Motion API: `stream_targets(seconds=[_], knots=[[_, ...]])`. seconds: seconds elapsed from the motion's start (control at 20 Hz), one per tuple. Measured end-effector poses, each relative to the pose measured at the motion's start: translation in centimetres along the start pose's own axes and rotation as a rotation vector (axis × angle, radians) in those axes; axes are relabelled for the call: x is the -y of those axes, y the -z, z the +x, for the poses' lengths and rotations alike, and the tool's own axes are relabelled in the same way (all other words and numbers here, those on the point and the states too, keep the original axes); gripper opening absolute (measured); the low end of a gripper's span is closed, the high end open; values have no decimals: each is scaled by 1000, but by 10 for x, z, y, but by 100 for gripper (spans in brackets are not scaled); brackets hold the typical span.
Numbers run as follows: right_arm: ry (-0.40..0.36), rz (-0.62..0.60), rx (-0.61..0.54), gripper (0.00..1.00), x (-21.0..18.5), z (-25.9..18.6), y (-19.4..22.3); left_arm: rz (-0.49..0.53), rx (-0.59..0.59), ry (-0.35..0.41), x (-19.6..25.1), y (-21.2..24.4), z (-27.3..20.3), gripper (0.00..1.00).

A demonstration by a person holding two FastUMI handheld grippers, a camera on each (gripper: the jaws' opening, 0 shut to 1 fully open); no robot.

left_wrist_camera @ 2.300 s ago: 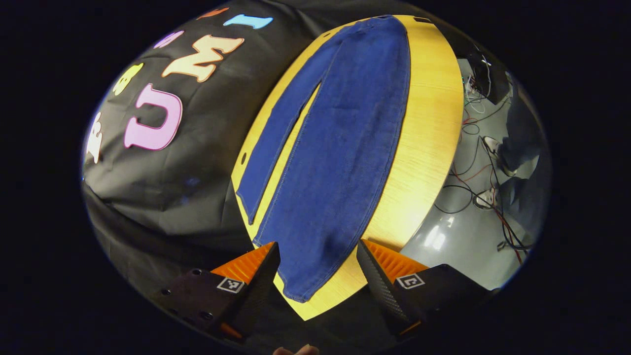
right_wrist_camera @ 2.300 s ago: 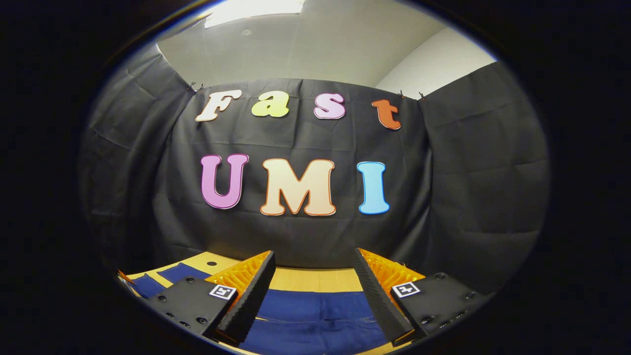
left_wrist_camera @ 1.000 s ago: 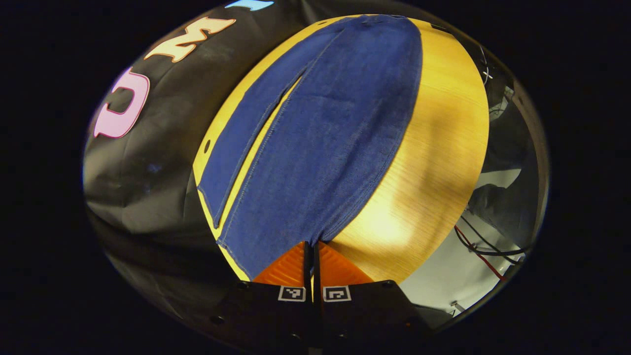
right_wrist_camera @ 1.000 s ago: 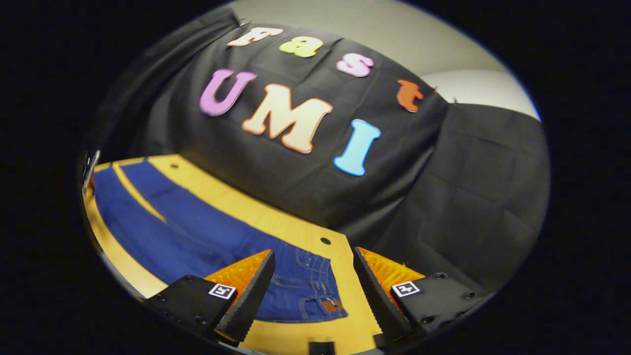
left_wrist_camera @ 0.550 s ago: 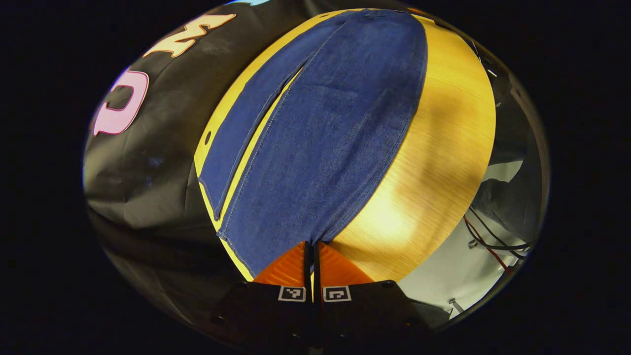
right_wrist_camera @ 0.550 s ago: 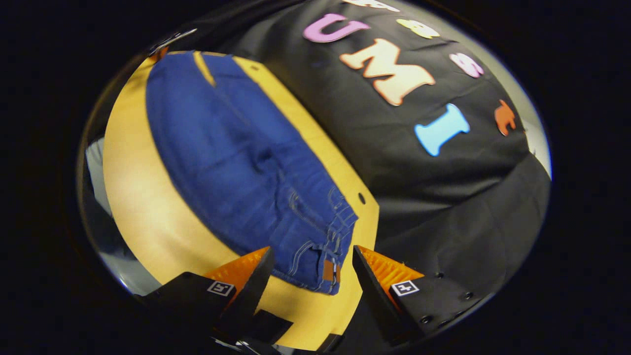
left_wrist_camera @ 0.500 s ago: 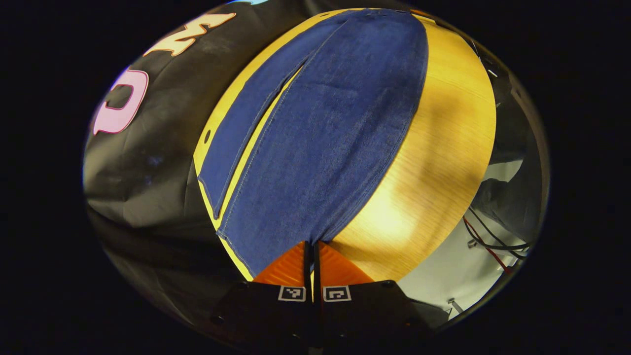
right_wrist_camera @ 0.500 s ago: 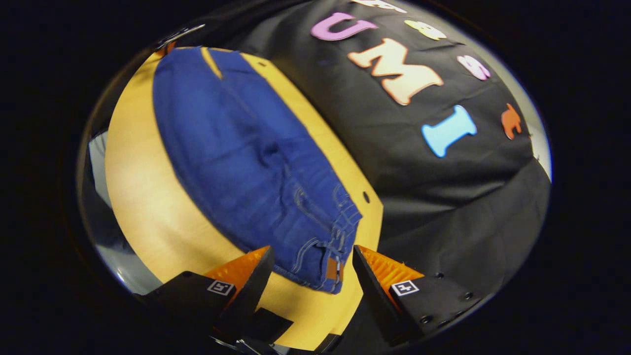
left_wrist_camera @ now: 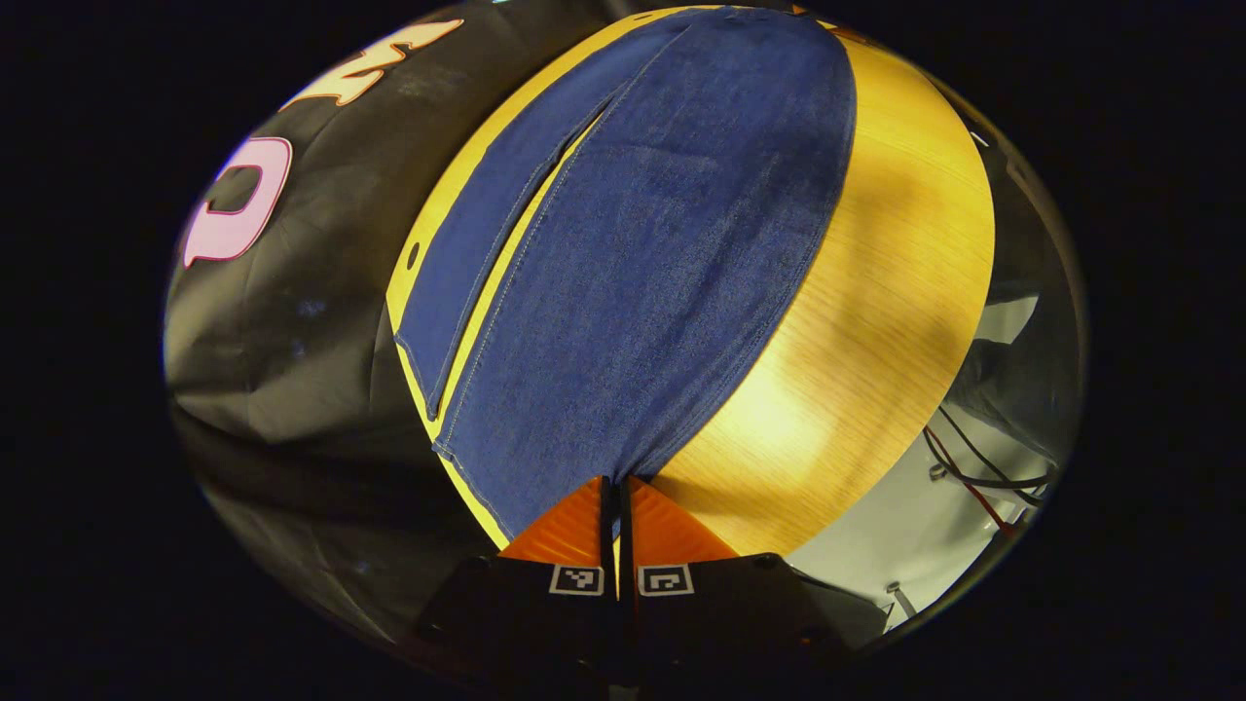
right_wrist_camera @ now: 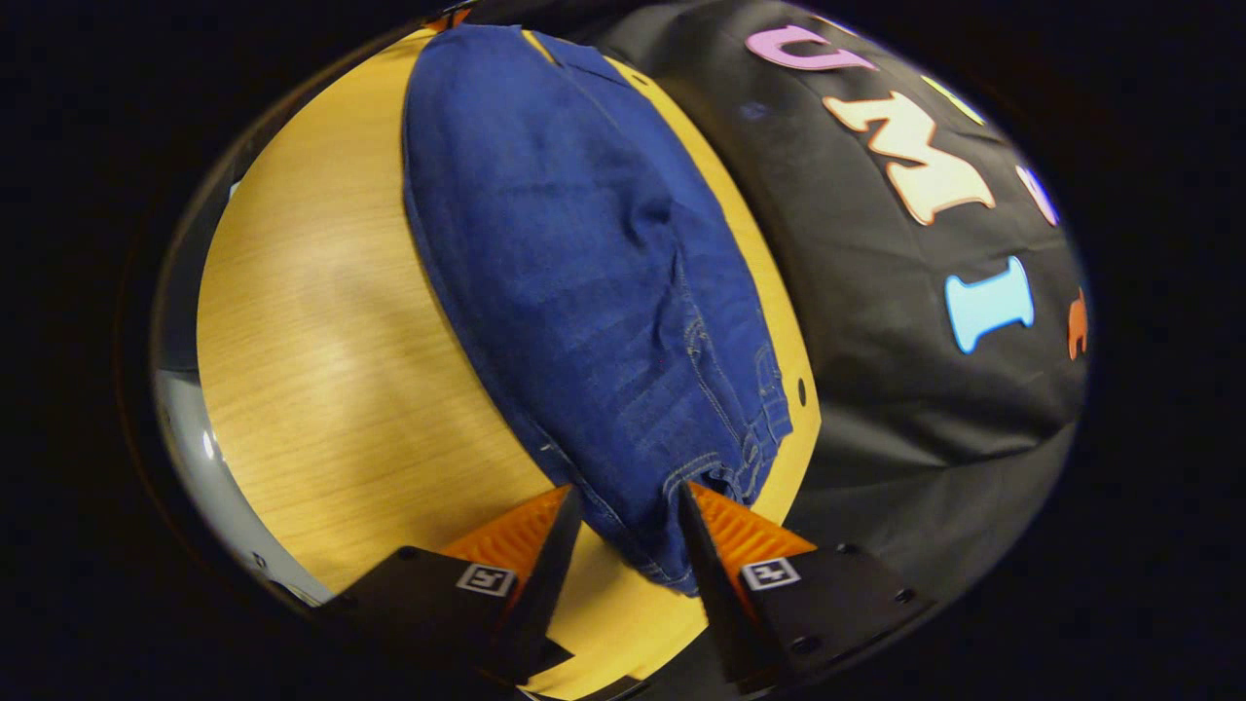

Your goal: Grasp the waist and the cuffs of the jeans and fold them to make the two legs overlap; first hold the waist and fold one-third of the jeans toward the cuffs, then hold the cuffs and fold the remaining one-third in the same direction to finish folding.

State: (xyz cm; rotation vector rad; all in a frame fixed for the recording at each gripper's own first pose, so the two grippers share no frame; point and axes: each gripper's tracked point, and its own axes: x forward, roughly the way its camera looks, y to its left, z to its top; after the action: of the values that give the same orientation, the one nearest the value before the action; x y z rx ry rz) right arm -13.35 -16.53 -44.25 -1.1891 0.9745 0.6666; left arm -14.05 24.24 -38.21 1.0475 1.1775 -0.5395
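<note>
The jeans (left_wrist_camera: 642, 253) lie flat and full length on the wooden table (left_wrist_camera: 876, 321), with the two legs side by side and a narrow strip of table showing between them toward 11 o'clock in the left gripper view. The left gripper (left_wrist_camera: 614, 501) has its jaws together, clamped on the cuff of the nearer leg at 6 o'clock; this grip is unchanged over the last second. The main change is on the other side: the right gripper (right_wrist_camera: 623, 526), which pointed at the booth wall two seconds ago, has swung down over the waist, and its jaws, wide apart half a second ago, have narrowed around the waistband (right_wrist_camera: 750, 448) at 6 o'clock in the right gripper view. The jaws straddle the near corner of the waist, but a small gap remains, so the fabric does not yet appear pinched. Judged from this, the first step is at the grasping stage: once the right jaws finish closing, both ends of the near leg are held and it can be carried over the far leg.
</note>
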Motion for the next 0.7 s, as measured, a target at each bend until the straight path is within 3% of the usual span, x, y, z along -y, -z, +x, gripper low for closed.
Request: stream_targets(seconds=[0.1,0.2,0.45,0.7], knots=[[-21,-38,1,33,-8,5,1,9,-8,1,1,1,1,0],[6,-45,2,5,-5,8,-2,19,-12,-2,0,2,2,0],[57,24,-11,3,5,5,-3,-50,2,-7,-5,-1,1,0],[205,178,20,3,57,-16,-22,-119,38,-91,-40,-11,-16,0]])
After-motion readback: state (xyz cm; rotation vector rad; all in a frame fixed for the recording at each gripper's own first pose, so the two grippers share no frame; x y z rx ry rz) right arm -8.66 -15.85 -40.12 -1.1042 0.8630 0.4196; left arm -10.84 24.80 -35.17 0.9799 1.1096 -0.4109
